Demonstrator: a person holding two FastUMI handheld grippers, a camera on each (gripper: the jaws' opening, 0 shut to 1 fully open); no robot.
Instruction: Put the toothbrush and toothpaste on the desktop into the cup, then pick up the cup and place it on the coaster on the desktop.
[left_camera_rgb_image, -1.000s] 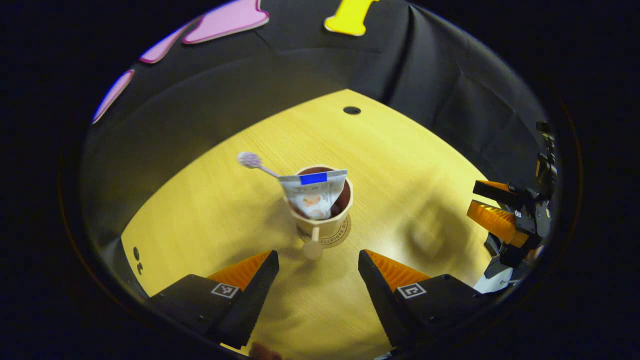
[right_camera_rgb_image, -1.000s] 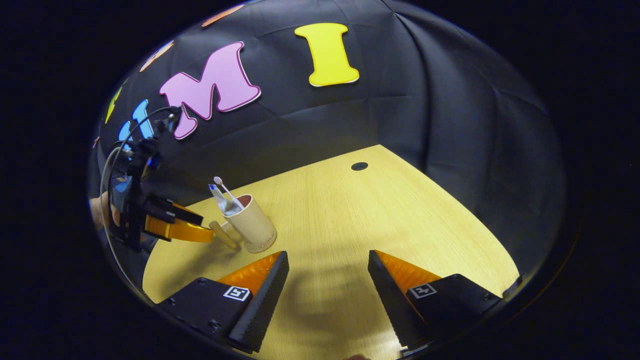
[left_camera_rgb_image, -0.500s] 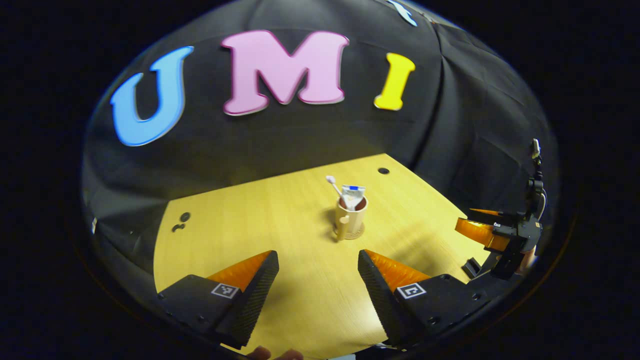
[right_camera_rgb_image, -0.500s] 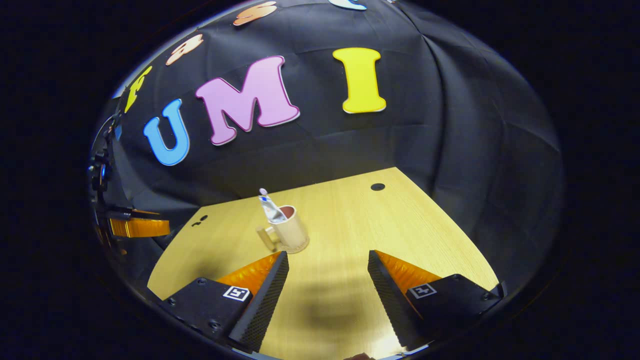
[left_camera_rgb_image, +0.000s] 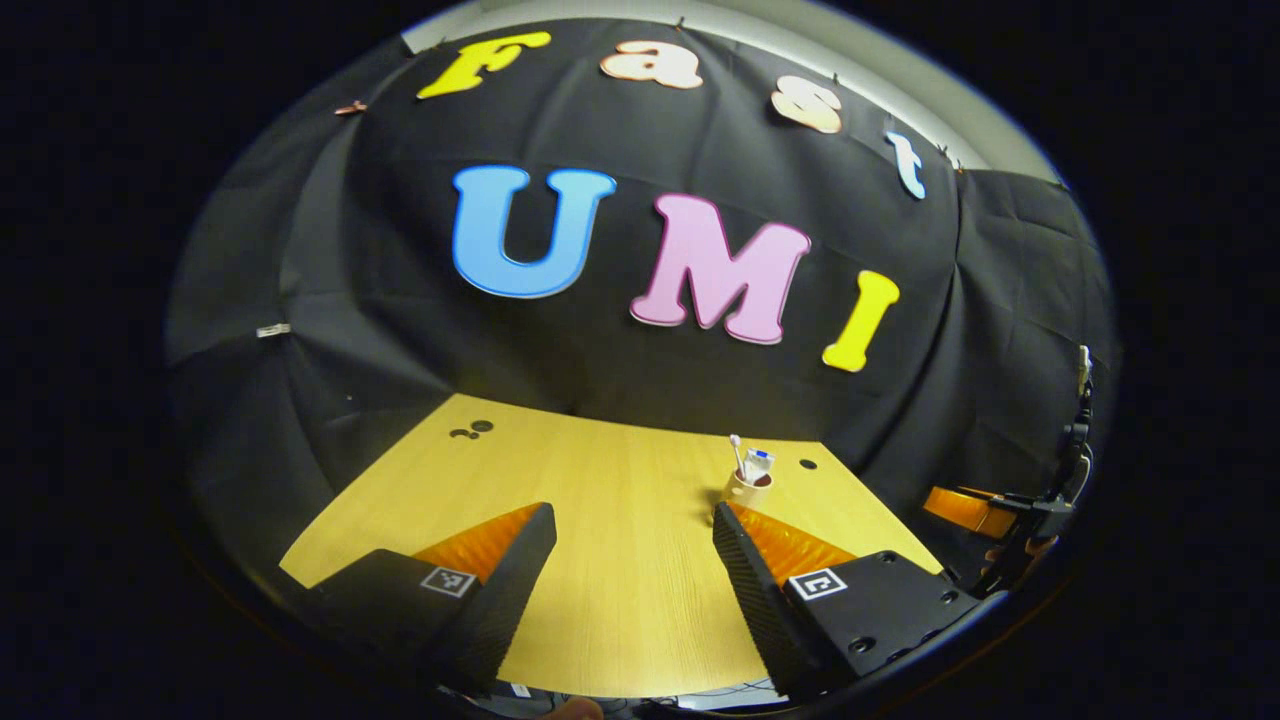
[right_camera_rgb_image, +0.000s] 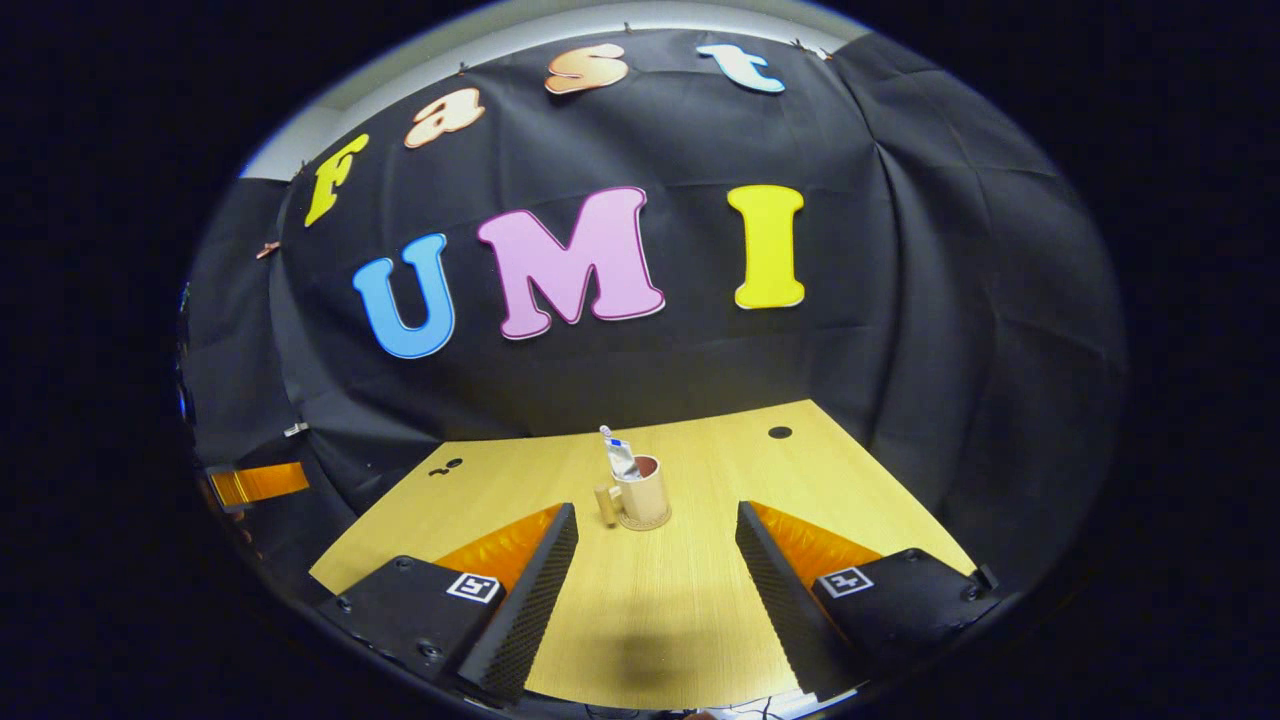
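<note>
Claws stand apart and empty, both drawn well back from the cup on its coaster.

Left claw (left_camera_rgb_image: 630, 560) and right claw (right_camera_rgb_image: 655, 565) hang level above the table's (right_camera_rgb_image: 700, 600) near edge; cup (right_camera_rgb_image: 643, 492), on its coaster (right_camera_rgb_image: 645, 522), holds toothpaste (right_camera_rgb_image: 618, 457) and toothbrush (left_camera_rgb_image: 736, 455). Any knock could tip the top-heavy cup.
</note>
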